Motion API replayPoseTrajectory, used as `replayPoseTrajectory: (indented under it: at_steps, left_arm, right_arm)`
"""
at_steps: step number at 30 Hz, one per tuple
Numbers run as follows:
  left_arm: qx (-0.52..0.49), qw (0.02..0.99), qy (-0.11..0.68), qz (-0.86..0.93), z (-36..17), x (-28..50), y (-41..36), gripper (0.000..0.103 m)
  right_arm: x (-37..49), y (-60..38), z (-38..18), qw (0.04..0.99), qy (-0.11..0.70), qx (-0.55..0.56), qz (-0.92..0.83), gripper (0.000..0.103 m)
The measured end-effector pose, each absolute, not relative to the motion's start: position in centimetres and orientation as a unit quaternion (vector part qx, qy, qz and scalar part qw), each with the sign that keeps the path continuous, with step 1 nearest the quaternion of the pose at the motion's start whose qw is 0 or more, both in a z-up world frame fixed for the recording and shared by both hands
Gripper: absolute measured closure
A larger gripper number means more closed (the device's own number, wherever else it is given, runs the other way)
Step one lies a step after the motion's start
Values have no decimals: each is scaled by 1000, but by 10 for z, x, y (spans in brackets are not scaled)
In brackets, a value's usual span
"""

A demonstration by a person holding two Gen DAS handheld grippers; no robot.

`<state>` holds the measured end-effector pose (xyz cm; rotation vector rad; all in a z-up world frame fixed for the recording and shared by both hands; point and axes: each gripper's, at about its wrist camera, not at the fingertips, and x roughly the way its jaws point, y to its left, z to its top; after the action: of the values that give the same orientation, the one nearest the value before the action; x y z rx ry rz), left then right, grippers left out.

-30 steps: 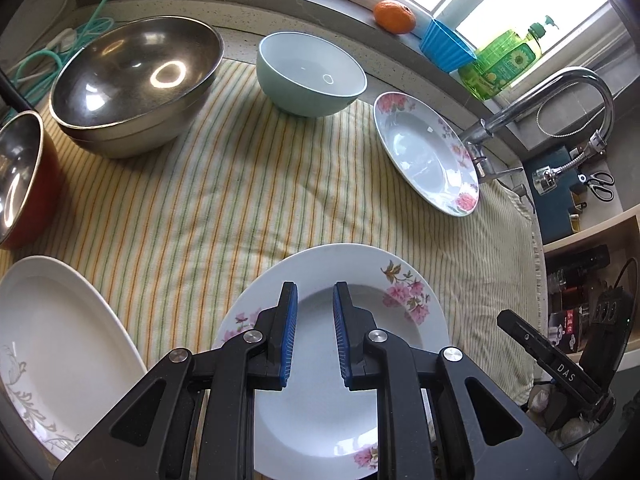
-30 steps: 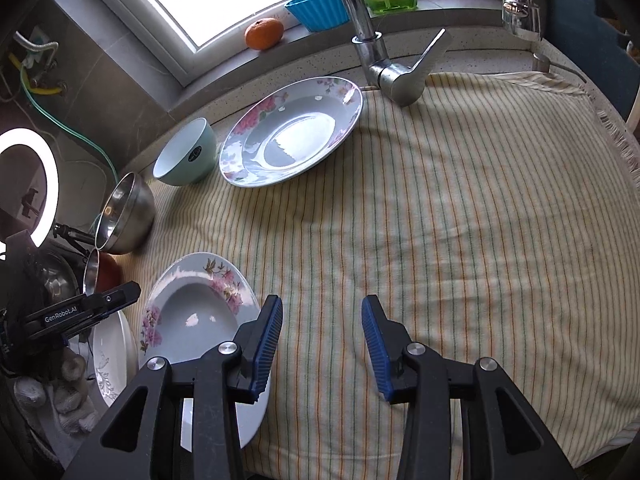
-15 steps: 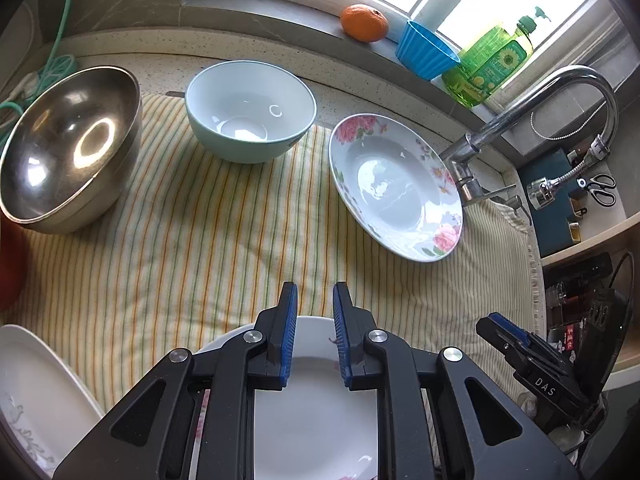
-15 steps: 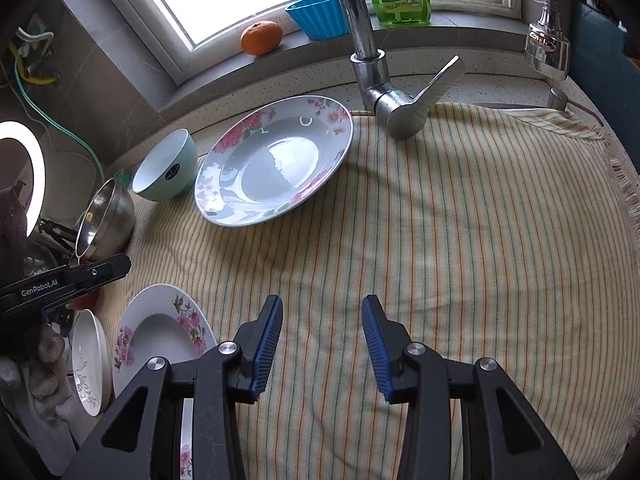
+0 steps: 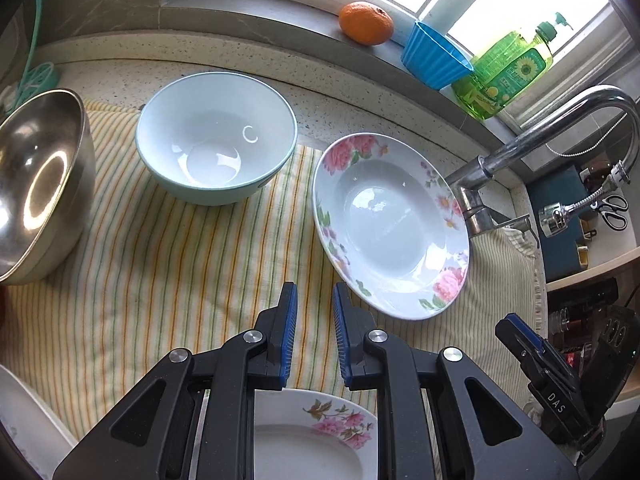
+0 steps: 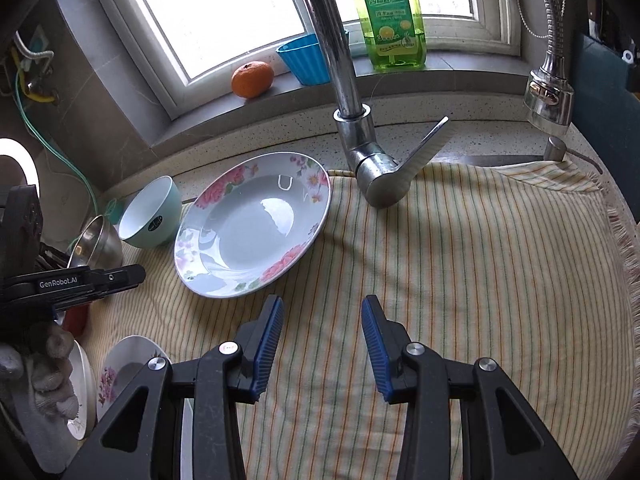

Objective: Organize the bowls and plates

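In the left wrist view, the left gripper (image 5: 314, 312) hovers over the striped cloth (image 5: 160, 264) with its jaws only a narrow gap apart and nothing between them; the far flowered plate (image 5: 390, 226) lies just ahead and to its right, tilted with one edge raised toward the faucet (image 5: 520, 148), while the pale green bowl (image 5: 216, 152) and the steel bowl (image 5: 40, 192) sit farther left and a second flowered plate (image 5: 316, 436) lies beneath the gripper's body. To take the tilted plate well, this gripper probably needs its jaws wider so one finger slides under the near rim and the other lands on top, gripping on the flat lip rather than the slick well. In the right wrist view, the right gripper (image 6: 322, 322) stands moderately open and empty above bare cloth, the same tilted plate (image 6: 256, 232) just ahead to its left, its far edge close by the faucet base (image 6: 376, 172). Coming in low along the cloth, and lifting away from the faucet, should spare the plate a knock; the left gripper (image 6: 136, 274) waits nearby, so the two should keep apart.
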<state>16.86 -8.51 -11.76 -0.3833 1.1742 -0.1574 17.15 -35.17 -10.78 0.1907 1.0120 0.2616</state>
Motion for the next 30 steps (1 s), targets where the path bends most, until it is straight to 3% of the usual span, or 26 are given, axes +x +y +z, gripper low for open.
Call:
replayPoseTrajectory:
  at_steps: [9, 14, 30]
  left_arm:
    - [-189, 806, 556, -70, -125, 190, -88, 87]
    - [-195, 802, 560, -71, -130, 197, -88, 87]
    - [-193, 805, 558, -60, -141, 227, -81, 87]
  right_arm:
    - [199, -352, -113, 853, 492, 111, 133, 66]
    - [214, -357, -122, 843, 503, 142, 126, 77]
    - [247, -350, -135, 835, 510, 166, 120, 77]
